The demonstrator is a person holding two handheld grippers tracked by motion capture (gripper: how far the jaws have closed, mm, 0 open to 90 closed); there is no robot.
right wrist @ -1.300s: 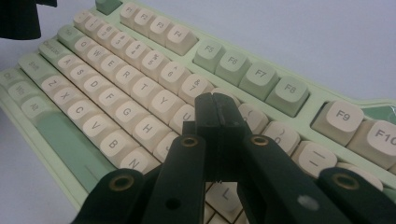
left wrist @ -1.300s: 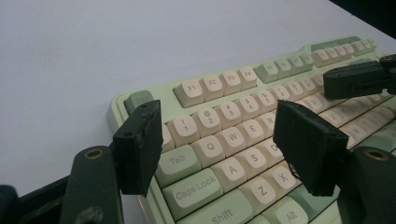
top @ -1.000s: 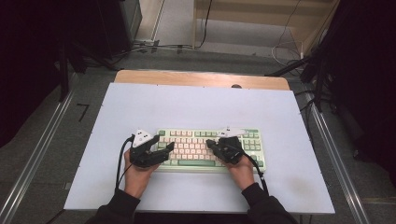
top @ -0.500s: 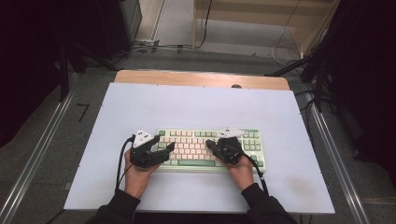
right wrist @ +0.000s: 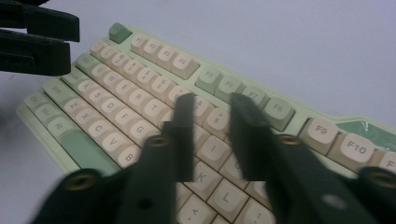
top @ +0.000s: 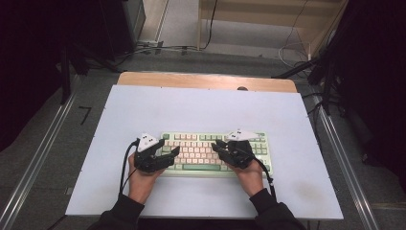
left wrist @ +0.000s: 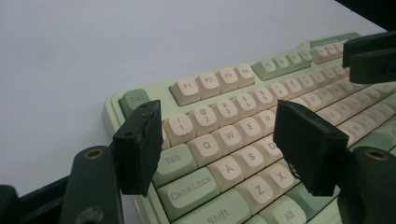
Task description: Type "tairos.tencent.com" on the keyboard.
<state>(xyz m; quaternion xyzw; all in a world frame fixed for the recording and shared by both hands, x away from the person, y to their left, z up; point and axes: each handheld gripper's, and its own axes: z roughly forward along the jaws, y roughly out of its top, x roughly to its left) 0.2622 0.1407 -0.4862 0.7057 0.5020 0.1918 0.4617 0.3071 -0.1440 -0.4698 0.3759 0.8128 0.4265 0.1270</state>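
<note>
A pale green keyboard (top: 201, 149) with cream keys lies on the white tabletop near the front. My left gripper (top: 173, 154) hovers over its left end and stands open; in the left gripper view its pads (left wrist: 137, 149) straddle the Q-A-Z keys (left wrist: 219, 140) with nothing between them. My right gripper (top: 218, 146) hangs over the right half of the keyboard. In the right gripper view its jaws (right wrist: 212, 105) have just been opening and now stand a little apart above the middle keys, holding nothing. Each gripper view also shows the other gripper's jaws (left wrist: 373, 58) (right wrist: 37, 42) at the edge.
The white board (top: 206, 110) covers most of the table, with a wooden strip (top: 206, 80) along its far edge. Metal rails (top: 43, 153) run down both sides. Cables (top: 158, 48) lie on the floor beyond the table.
Both hands keep their places over the keyboard. The right gripper's jaws look slightly wider apart than before.
</note>
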